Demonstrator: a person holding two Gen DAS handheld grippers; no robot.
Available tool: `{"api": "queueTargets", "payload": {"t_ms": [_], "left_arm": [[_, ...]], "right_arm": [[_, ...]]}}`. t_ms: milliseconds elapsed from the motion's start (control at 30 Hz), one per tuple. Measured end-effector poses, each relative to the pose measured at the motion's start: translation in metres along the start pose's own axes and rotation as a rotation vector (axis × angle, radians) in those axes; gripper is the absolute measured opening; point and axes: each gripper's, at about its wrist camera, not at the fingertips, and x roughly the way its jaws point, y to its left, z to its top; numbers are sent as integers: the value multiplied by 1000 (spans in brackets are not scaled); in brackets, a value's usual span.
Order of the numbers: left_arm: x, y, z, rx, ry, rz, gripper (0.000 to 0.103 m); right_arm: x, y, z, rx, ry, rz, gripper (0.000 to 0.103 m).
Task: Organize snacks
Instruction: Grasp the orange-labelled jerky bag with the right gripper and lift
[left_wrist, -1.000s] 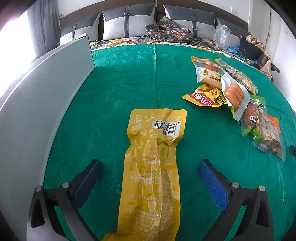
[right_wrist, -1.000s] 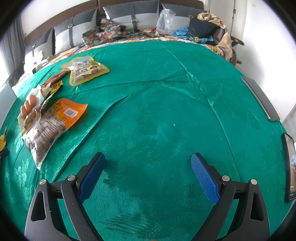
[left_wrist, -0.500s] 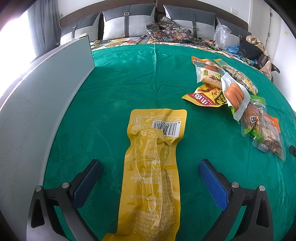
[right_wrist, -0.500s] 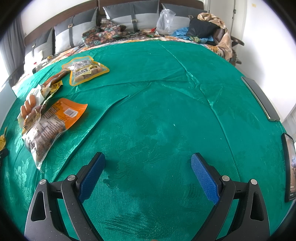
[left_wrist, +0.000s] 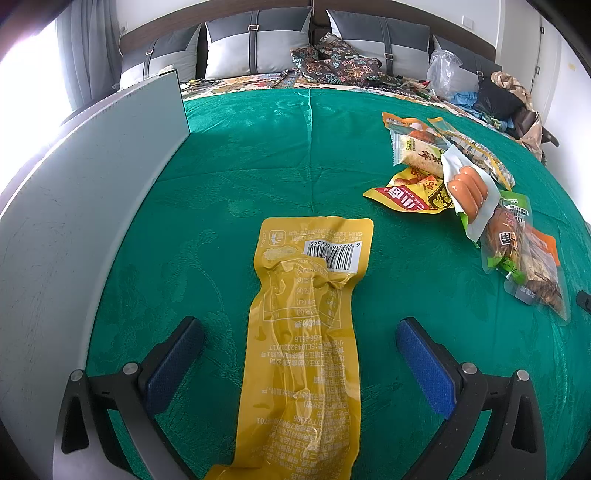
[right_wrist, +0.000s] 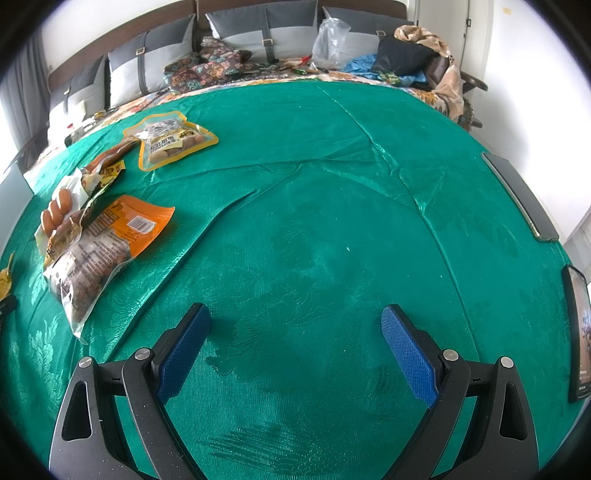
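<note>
A long yellow snack packet (left_wrist: 306, 332) lies flat on the green cloth, barcode end away from me. My left gripper (left_wrist: 299, 343) stands open, one blue pad on each side of the packet, not touching it. A pile of several snack packs (left_wrist: 465, 192) lies to the right, with a sausage pack (left_wrist: 471, 190) on top. In the right wrist view, my right gripper (right_wrist: 295, 339) is open over bare green cloth, holding nothing. The same pile sits at the left there: an orange-and-clear pack (right_wrist: 99, 247) and a yellow-edged pack (right_wrist: 170, 140).
A pale grey panel (left_wrist: 81, 206) stands upright along the cloth's left edge. Two dark flat devices (right_wrist: 521, 195) (right_wrist: 578, 332) lie at the right edge. Pillows (left_wrist: 258, 44), a plastic bag (right_wrist: 330, 40) and clothes are at the back.
</note>
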Motion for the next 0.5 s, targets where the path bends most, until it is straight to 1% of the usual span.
{"api": "queueTargets", "payload": {"t_ms": [33, 67, 100, 133, 167, 200, 267, 333, 400, 433, 500], "left_arm": [[0, 0, 0, -1, 0, -1, 103], [0, 0, 0, -1, 0, -1, 103], [0, 0, 0, 0, 0, -1, 103], [0, 0, 0, -1, 0, -1, 103], [0, 0, 0, -1, 0, -1, 103], [0, 0, 0, -1, 0, -1, 103], [0, 1, 0, -1, 0, -1, 103], [0, 1, 0, -1, 0, -1, 103], [0, 1, 0, -1, 0, -1, 103], [0, 1, 0, -1, -1, -2, 103], [0, 0, 0, -2, -1, -2, 103]], "right_arm": [[0, 0, 0, 0, 9, 1, 95], [-1, 2, 4, 14, 57, -1, 95], [-2, 5, 6, 38, 67, 30, 95], [-10, 10, 8, 73, 50, 114, 95], [-17, 20, 11, 82, 30, 180, 94], [-20, 32, 15, 62, 21, 213, 94], [-20, 67, 26, -35, 44, 247, 94], [-9, 112, 37, -164, 87, 243, 94], [7, 142, 43, -264, 119, 187, 94], [15, 151, 44, -292, 132, 167, 94], [21, 150, 45, -270, 120, 203, 95]]}}
